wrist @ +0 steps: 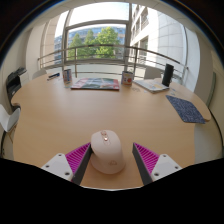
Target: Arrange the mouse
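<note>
A pale pinkish-white computer mouse [107, 151] lies on the wooden table [100, 110], between my two fingers. My gripper [112, 160] is open: the left magenta pad [77, 158] nearly touches the mouse's side, while a gap shows between the mouse and the right pad [147, 157]. The mouse rests on the table by its own weight, its wheel end pointing away from me.
A dark blue mouse mat [186, 108] lies at the right of the table. At the far edge are a magazine [95, 84], a white notebook [152, 85], two cups [67, 74] [127, 77] and a black speaker [168, 74]. Windows stand beyond.
</note>
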